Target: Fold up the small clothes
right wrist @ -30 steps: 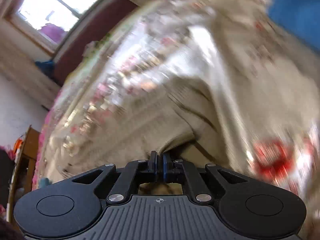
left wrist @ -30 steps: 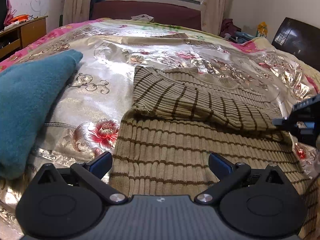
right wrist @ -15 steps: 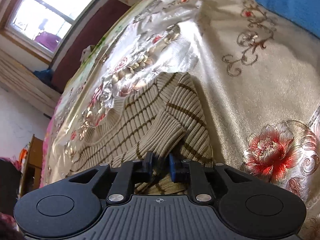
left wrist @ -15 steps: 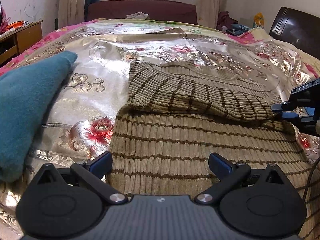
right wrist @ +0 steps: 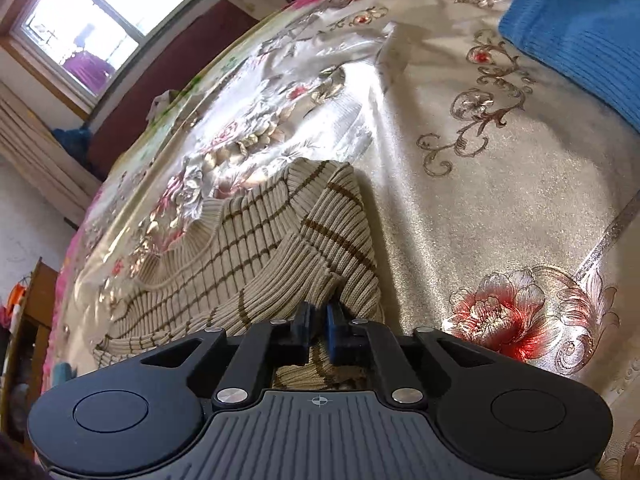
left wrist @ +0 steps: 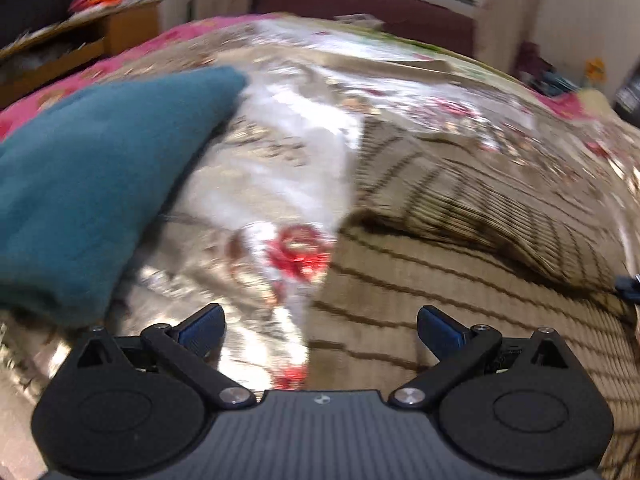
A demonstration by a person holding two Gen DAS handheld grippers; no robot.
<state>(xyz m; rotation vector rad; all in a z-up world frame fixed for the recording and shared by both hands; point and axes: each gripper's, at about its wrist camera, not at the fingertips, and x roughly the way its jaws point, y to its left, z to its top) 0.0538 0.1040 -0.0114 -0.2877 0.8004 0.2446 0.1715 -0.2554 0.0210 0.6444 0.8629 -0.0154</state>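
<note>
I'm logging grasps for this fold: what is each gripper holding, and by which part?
Left gripper: nothing, fingers wide apart. Right gripper: closing on the striped sweater at its folded sleeve's edge.

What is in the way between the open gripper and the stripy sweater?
Nothing visible. The left gripper, jaws wide, hangs right over the striped sweater's edge. The teal cloth lies off to the side on the bedspread, apart from the sweater.

Daylight from the window (right wrist: pixel 96 36); bedspread (right wrist: pixel 500 184) glares; left view perhaps motion-blurred; fisheye-bent edges.
</note>
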